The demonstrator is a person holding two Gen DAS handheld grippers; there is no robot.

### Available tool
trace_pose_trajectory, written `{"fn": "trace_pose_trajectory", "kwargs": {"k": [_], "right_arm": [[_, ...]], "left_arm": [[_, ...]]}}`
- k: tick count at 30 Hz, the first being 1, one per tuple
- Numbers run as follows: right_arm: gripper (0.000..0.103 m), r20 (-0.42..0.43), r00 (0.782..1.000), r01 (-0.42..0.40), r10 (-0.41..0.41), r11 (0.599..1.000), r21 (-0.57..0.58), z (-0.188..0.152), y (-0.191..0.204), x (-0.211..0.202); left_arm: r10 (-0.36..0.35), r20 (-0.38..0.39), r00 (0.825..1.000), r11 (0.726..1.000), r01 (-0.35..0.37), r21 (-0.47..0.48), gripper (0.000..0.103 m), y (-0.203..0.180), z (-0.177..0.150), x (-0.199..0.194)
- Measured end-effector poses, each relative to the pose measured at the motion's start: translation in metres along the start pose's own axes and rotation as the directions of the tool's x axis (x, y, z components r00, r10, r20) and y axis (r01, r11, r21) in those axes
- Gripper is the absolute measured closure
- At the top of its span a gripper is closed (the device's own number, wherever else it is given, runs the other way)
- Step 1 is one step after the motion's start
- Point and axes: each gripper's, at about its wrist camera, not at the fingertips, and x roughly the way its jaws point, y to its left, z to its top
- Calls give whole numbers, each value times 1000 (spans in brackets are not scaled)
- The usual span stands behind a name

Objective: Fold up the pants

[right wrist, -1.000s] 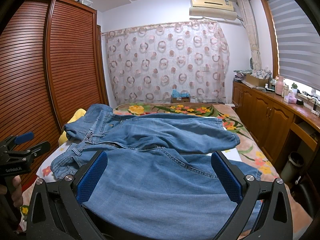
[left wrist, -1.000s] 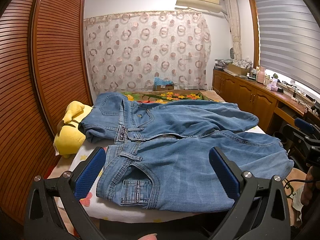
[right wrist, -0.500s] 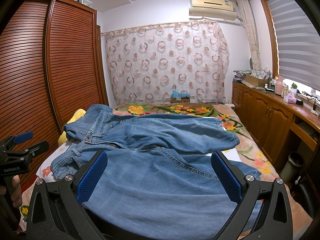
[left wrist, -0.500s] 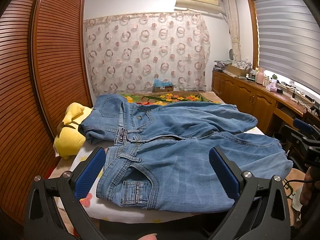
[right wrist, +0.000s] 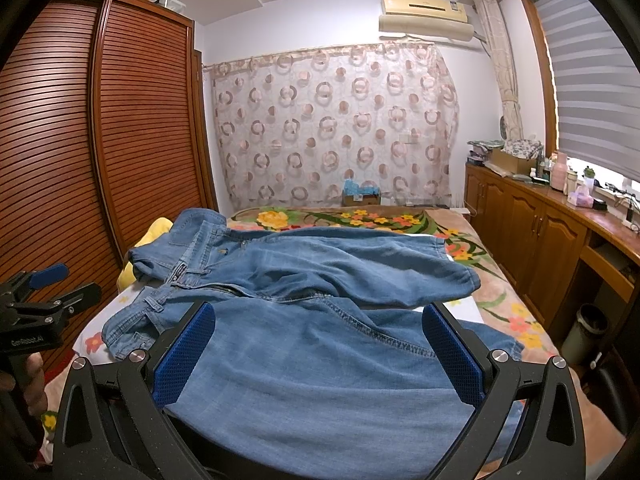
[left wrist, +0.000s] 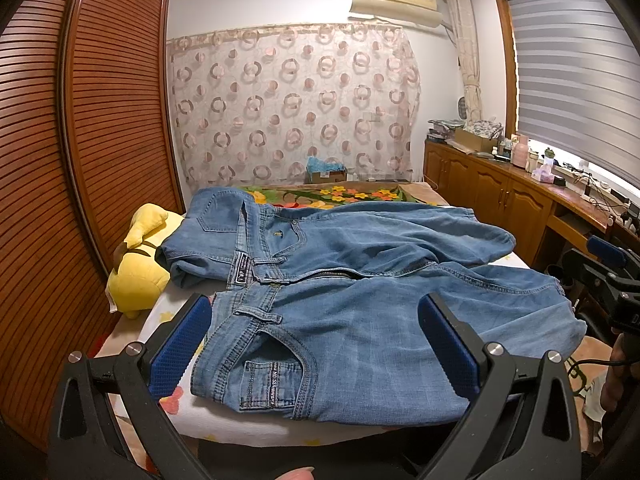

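Light blue jeans (left wrist: pixel 352 292) lie spread across the near end of the bed, waistband to the left and both legs running right. In the right wrist view the jeans (right wrist: pixel 320 320) fill the foreground, the near leg hanging over the bed's front edge. My left gripper (left wrist: pixel 316 344) hovers open above the waistband and front pocket, touching nothing. My right gripper (right wrist: pixel 316 352) hovers open over the near leg, nothing between its blue pads. Each gripper shows at the edge of the other's view.
A yellow plush toy (left wrist: pixel 138 268) lies at the bed's left edge beside the slatted wooden wardrobe (left wrist: pixel 80 160). A flowered blanket (right wrist: pixel 360 216) covers the far bed. Wooden cabinets (right wrist: pixel 540 240) with clutter line the right wall; a bin (right wrist: pixel 588 328) stands on the floor.
Both grippers have drifted only slightly; the jeans lie as before.
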Motion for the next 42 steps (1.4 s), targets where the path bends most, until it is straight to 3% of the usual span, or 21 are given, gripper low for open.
{"fn": "trace_pose_trajectory", "kwargs": {"k": [28, 42], "right_arm": [[0, 3, 1000, 2, -2, 1000, -5, 1, 2, -2], [0, -52, 999, 5, -6, 1000, -20, -6, -5, 6]], "left_arm": [[-4, 0, 1000, 1000, 4, -1, 0, -2, 2, 0], [-28, -83, 996, 999, 26, -24, 0, 8, -27, 33]]}}
